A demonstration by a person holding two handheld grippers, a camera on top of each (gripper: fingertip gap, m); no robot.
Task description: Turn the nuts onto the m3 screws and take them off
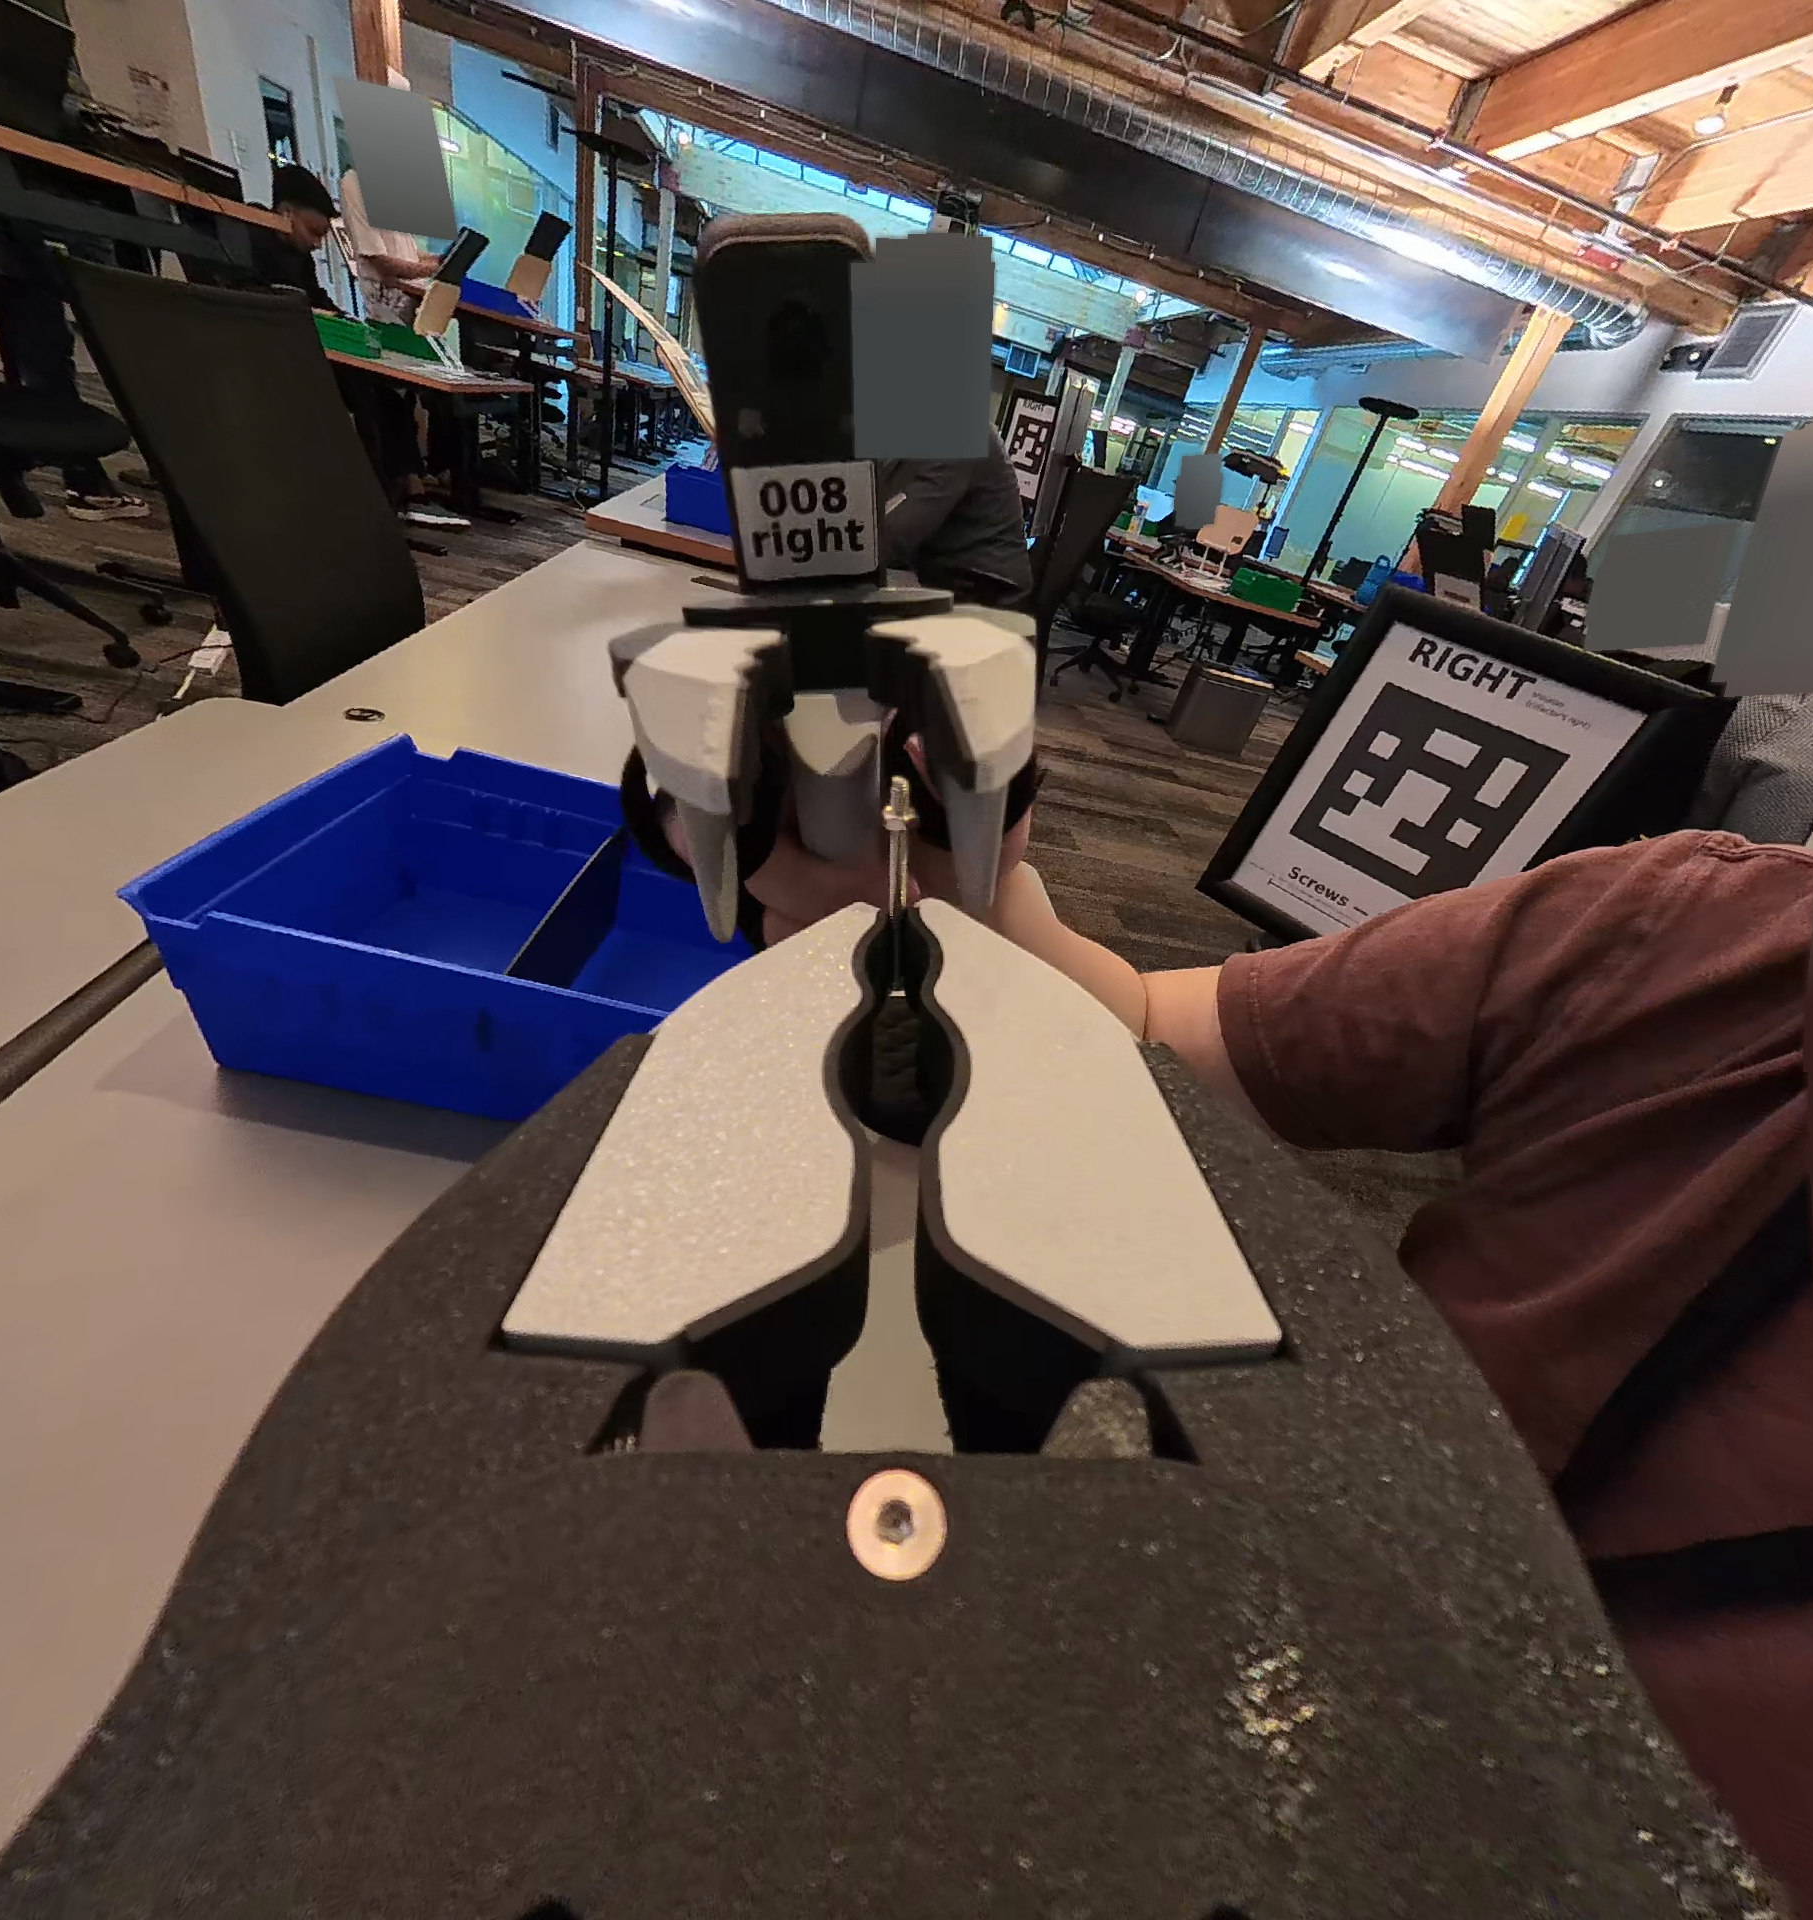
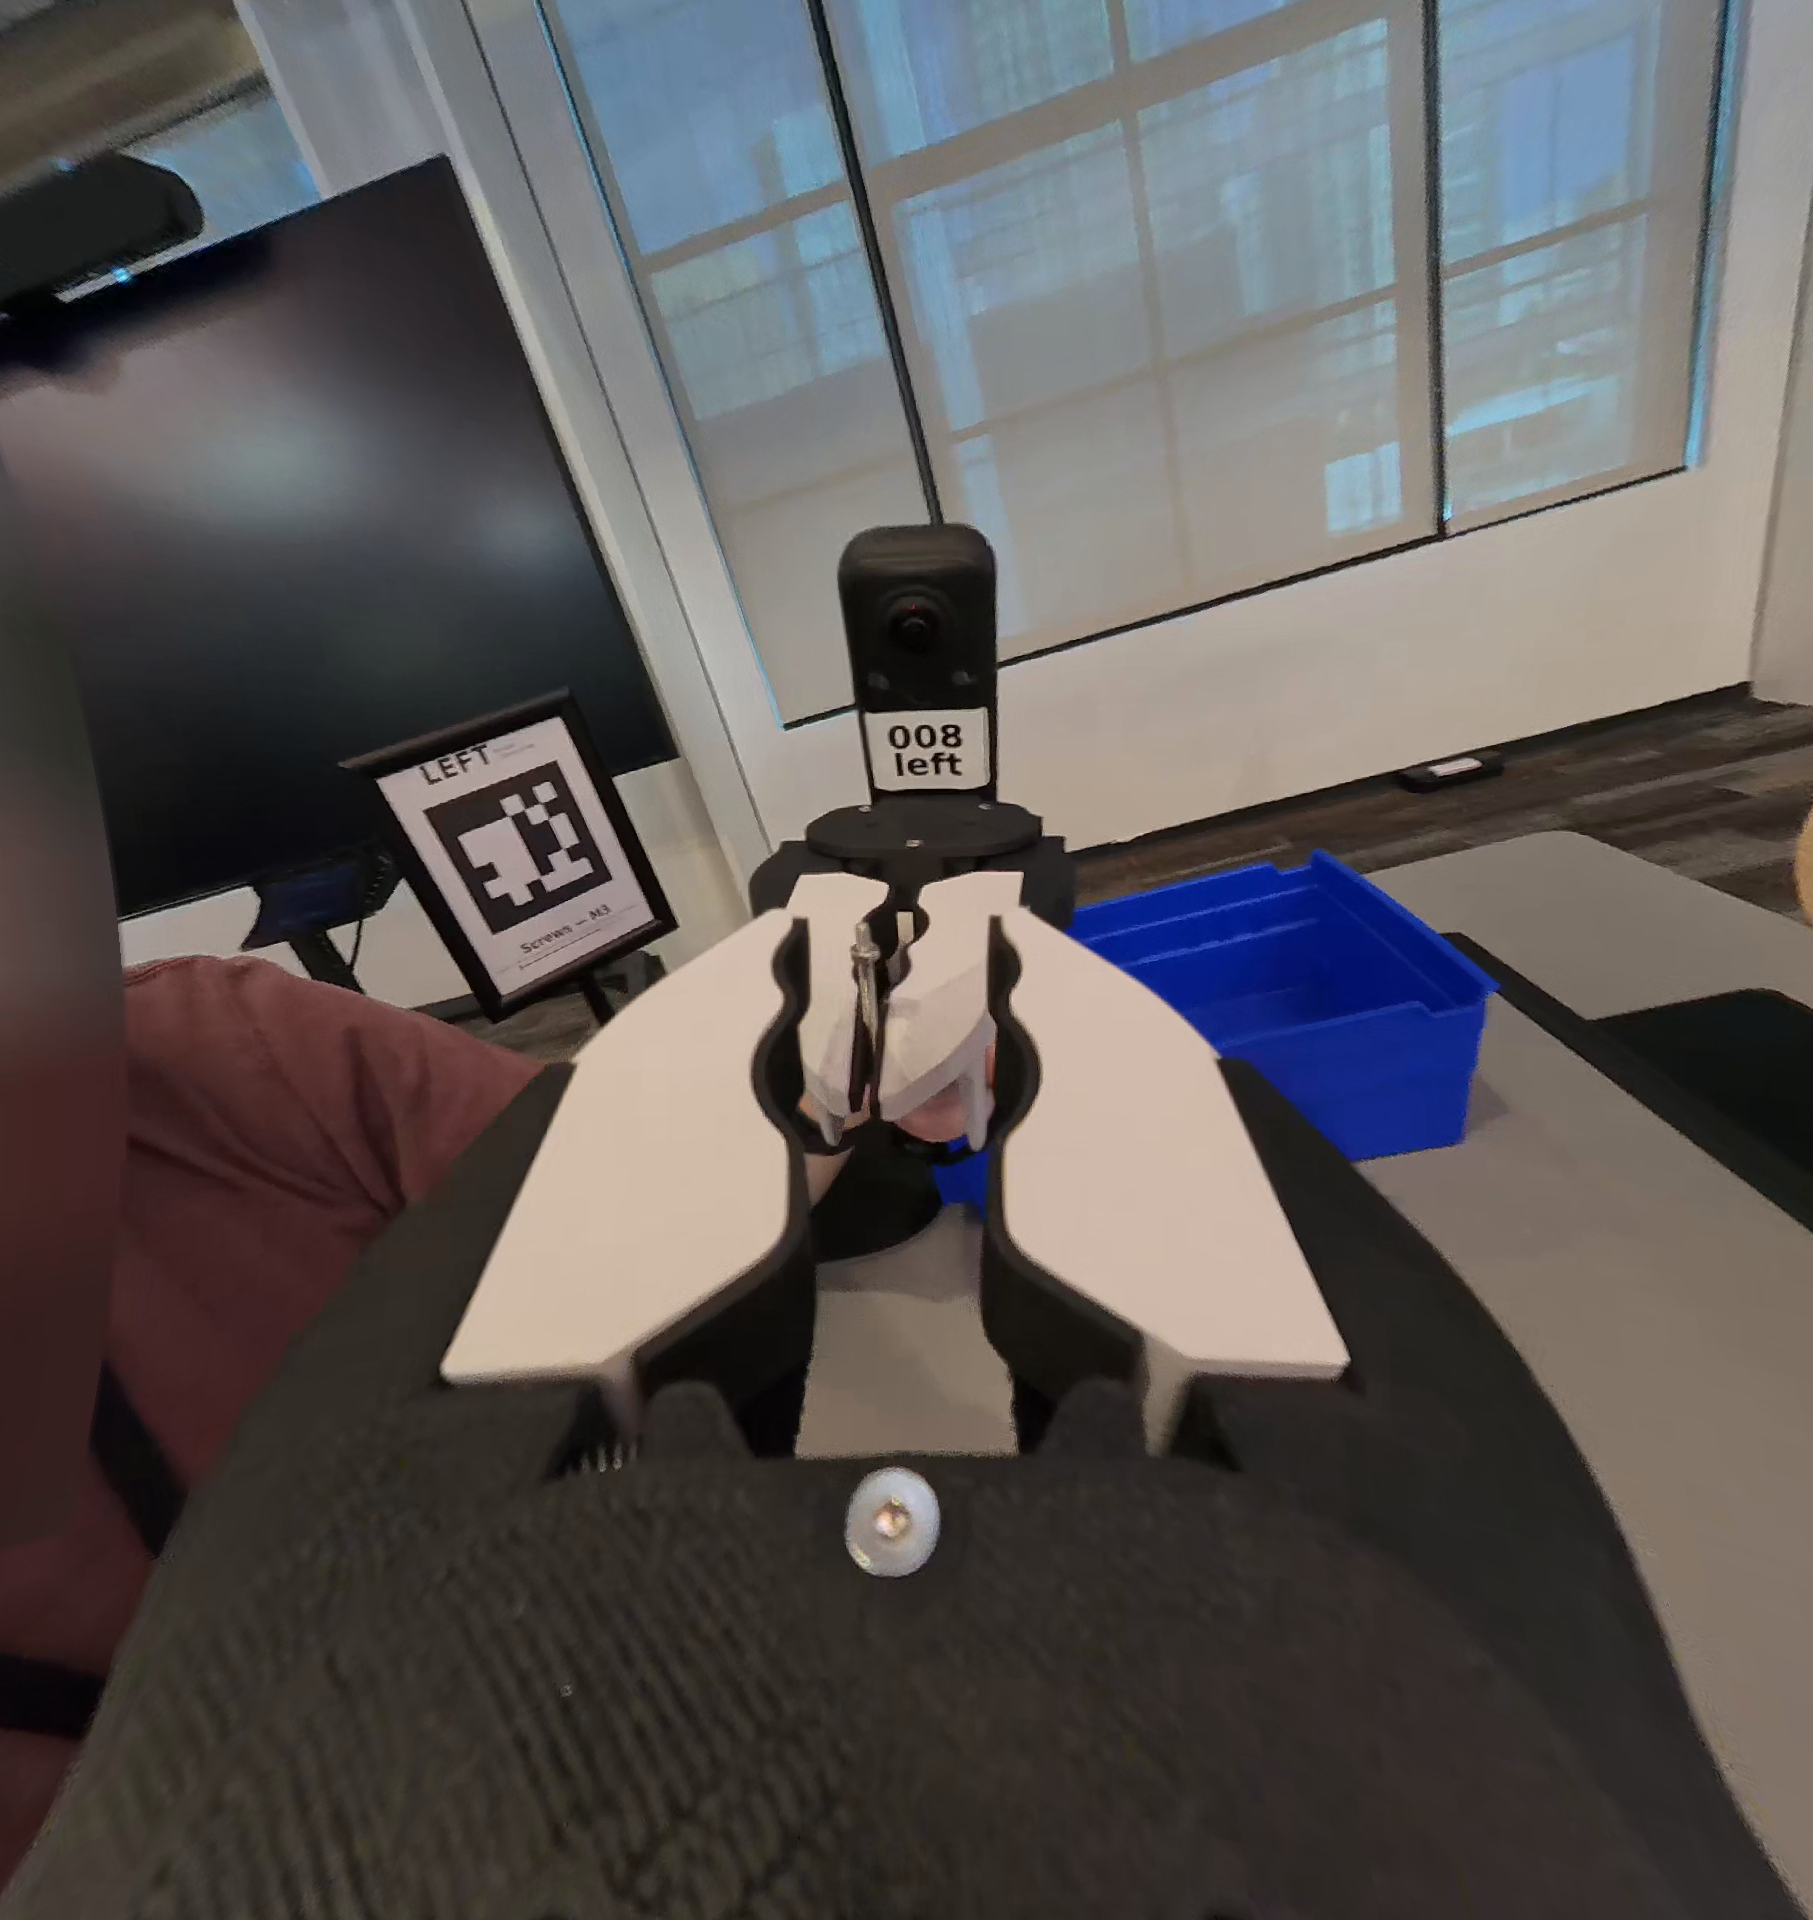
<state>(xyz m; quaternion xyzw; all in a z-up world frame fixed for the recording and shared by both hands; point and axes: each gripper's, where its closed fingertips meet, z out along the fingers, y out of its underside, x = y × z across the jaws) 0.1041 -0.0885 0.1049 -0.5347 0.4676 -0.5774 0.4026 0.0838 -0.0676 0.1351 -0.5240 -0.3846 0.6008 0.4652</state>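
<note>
Screw: a thin silver screw stands up from the tips of the left gripper, held above the table, with a nut near its top end.
Left gripper: its tips are pinched together on the screw's lower end.
Right gripper: the right gripper faces the left one with its fingers spread on either side of the screw's top, not touching it.
Bin: a blue bin with a divider sits on the grey table just behind the grippers.
Writing: each camera mount carries a small white label; two framed signs with black-and-white square codes stand nearby, and their wording is left unread.
</note>
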